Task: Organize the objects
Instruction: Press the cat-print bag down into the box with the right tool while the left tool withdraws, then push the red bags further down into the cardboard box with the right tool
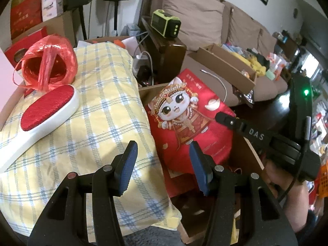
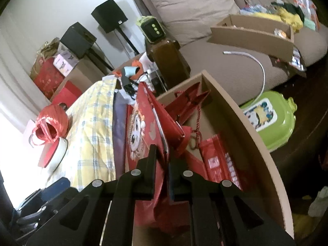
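1. Gripping the top edge of a red gift bag (image 2: 143,135) printed with a cartoon cat, the right gripper (image 2: 162,153) has its jaws clenched on the thin paper; the bag stands upright in an open cardboard box (image 2: 264,143).
2. The left gripper (image 1: 164,153) hangs with its jaws parted and nothing between them, above the seam where a yellow plaid pillow (image 1: 98,106) meets the same bag.
3. In the left wrist view the right gripper's dark finger lies across the bag's right side, with a hand (image 1: 287,184) behind it.
4. The pillow presses against the bag's left face and crowds the box on that side; a folded purple sheet (image 2: 119,127) is wedged between pillow and bag.
5. On the pillow lie a red-and-white lint brush (image 1: 47,112) and, touching its far end, a roll of red plastic twine (image 1: 49,61).
6. Inside the box, right of the held bag, sit another red bag with cord handles (image 2: 190,100) and a flat red packet (image 2: 219,160).
7. Behind stand a brown sofa (image 1: 196,16), a green device (image 1: 166,23) on its dark wooden armrest, and a shallow carton (image 1: 225,65) on the seat beside a white cable.
8. A green plastic case (image 2: 268,119) lies just outside the box wall.
9. The bag's lower part is hidden by the box and the jaws; the sofa's far-end clutter is too blurred to name.
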The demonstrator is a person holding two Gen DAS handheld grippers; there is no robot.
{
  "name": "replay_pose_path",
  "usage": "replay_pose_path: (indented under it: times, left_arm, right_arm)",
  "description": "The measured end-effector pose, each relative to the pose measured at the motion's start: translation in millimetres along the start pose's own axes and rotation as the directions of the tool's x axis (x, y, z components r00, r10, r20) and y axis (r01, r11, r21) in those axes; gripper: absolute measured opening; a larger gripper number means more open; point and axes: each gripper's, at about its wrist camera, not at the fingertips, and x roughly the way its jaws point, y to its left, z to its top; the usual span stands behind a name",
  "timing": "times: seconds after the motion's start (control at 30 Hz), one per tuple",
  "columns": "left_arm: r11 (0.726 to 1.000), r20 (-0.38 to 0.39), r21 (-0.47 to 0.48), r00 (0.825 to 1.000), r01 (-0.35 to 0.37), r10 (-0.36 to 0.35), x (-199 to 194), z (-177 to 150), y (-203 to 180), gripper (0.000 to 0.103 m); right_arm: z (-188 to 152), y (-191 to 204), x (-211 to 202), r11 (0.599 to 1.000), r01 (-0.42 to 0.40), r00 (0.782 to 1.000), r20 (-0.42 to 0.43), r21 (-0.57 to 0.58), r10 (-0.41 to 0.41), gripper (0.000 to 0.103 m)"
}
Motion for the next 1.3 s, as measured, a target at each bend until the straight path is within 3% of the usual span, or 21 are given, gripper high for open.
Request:
replay_pose_path:
  times: [0.43, 0.67, 0.73, 0.83, 1.03, 1.2, 1.3]
  left_arm:
    - [0.999, -0.002, -0.039, 1.0, -0.002, 0.002, 2.1, 1.5, 14.8, 0.049]
    - [0.998, 0.0, -0.058, 1.0, 0.006, -0.006, 4.1, 4.2, 21.6, 0.049]
    - [0.998, -0.004, -0.062, 1.0, 0.007, -0.007, 6.7, 3.7, 22.6, 0.049]
    - [0.998, -0.009, -0.066, 1.0, 0.004, -0.005, 9.1, 4.2, 23.9, 0.049]
    - [0.997, -0.005, -0.071, 1.0, -0.001, 0.001, 8.7, 3.8, 25.0, 0.049]
    - [0.997, -0.005, -0.079, 1.0, -0.002, 0.001, 7.8, 4.1, 26.5, 0.049]
    - [0.997, -0.003, -0.08, 1.0, -0.002, 0.002, 7.0, 4.3, 26.9, 0.049]
  right_arm:
    - [13.5, 14.3, 17.9, 0.98, 0.16, 0.983, 0.11, -0.122, -0.147, 0.014]
    - [28.4, -14.9, -5.1, 0.972, 0.166, 0.975, 0.178, -0.168, -0.136, 0.014]
    - [29.1, -14.3, -10.0, 0.955, 0.183, 0.97, 0.199, -0.234, -0.137, 0.014]
    - [23.0, -0.6, -14.3, 0.896, 0.229, 0.959, 0.247, -0.38, -0.14, 0.014]
    - [-3.3, 49.1, -20.6, 0.712, 0.316, 0.927, 0.365, -0.627, -0.09, 0.014]
    - [-12.2, 58.2, -0.4, 0.67, 0.321, 0.938, 0.324, -0.669, -0.126, 0.016]
    - [-6.5, 40.7, 17.8, 0.724, 0.293, 0.954, 0.237, -0.624, -0.182, 0.017]
